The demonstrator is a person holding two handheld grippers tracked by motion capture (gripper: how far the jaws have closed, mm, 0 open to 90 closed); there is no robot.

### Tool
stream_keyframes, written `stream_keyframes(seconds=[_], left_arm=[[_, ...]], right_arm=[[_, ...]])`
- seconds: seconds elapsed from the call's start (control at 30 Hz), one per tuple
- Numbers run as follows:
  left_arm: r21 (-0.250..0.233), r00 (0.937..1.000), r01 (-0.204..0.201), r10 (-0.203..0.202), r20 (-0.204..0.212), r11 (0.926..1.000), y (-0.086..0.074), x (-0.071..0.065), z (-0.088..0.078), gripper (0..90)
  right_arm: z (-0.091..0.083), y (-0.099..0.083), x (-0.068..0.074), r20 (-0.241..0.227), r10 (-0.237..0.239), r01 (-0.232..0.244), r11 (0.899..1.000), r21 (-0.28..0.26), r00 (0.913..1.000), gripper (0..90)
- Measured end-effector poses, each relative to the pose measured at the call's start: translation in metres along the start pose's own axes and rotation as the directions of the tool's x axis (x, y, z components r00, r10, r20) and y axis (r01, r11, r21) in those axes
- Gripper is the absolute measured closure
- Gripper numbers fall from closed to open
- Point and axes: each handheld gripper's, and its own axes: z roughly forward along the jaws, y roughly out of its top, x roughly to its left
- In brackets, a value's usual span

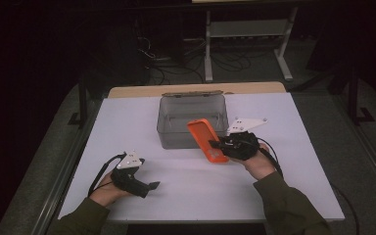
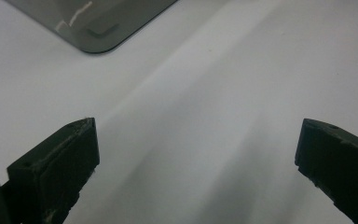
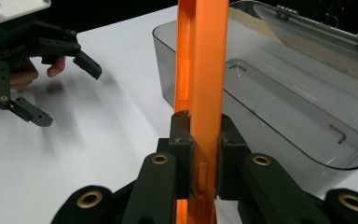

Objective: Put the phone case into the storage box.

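orange phone case point(image 1: 205, 138), smoky grey see-thru box point(image 1: 192, 108), white table point(image 1: 127, 122), black tools w/ brass rivets

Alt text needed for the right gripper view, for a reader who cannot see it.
The right tongs clamp an orange rubbery phone case on edge beside an open, empty clear grey plastic box on a white table. At upper left, the left tongs stand open.

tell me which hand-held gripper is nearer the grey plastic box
Right. The right hand-held gripper sits just off the grey plastic box's front right corner, clamped on an orange phone case. The left hand-held gripper rests well in front of the box, jaws open.
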Motion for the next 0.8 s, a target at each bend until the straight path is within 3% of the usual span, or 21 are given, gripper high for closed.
stream_keyframes(seconds=[0.8], left_arm=[[0.013,1.0000,0.008,-0.008,0.001,0.9999,-0.001,-0.001,0.001,0.0]], right_arm=[[-0.014,0.024,-0.014,0.014,0.009,-0.009,1.000,-0.021,0.9999,79.0]])
